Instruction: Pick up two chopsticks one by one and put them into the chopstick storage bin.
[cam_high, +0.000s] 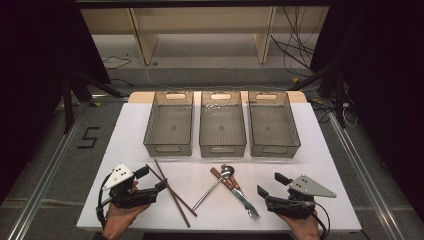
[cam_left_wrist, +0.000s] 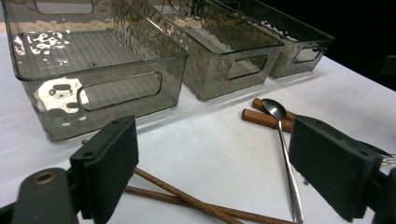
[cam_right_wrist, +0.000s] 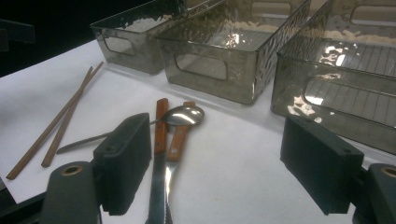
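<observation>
Both grippers' jaws gape, empty: left gripper (cam_high: 150, 178), right gripper (cam_high: 269, 184). Thin brown wooden chopsticks (cam_high: 172, 193) likely light, stiff, roll-prone; pinch mid-length.

Tool (cam_right_wrist: 224, 172) wide over spoon (cam_right_wrist: 184, 115) — bins (cam_right_wrist: 219, 65) behind

Two brown chopsticks (cam_high: 172, 193) lie crossed on the white table, near the spoon (cam_high: 215, 185).

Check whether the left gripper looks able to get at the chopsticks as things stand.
Probably yes. The left gripper sits open right beside the chopsticks, which lie bare on the white table, apart from the spoon. Nothing stands between jaws and sticks, though lying flat may make them awkward to pinch.
</observation>
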